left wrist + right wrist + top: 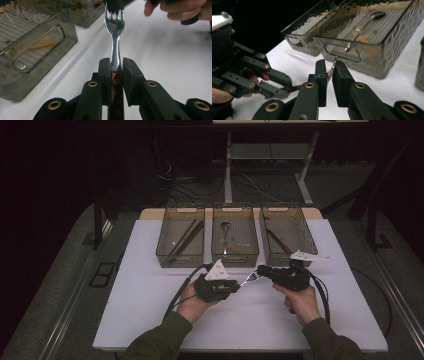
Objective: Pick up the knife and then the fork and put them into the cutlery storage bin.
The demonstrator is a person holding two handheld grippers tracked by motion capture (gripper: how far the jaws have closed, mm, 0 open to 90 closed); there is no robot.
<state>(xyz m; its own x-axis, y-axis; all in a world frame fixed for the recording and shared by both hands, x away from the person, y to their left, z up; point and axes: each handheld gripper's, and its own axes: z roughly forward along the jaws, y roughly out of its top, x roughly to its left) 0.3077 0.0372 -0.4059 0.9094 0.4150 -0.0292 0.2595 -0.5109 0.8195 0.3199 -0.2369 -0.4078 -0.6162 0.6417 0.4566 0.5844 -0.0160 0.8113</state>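
A silver metal fork with a dark brown wooden handle [115, 37] hung in the air between the two grippers, above the white surface [150, 310] and just in front of the middle smoky clear plastic bin [235, 251]. The left gripper [116, 62] had its fingers clamped tight on the fork where the metal neck met the wooden handle. The right gripper [330, 71] had its fingers nearly together, pinching the tines of the fork from the opposite end. A spoon [367, 21] lay inside the middle bin.
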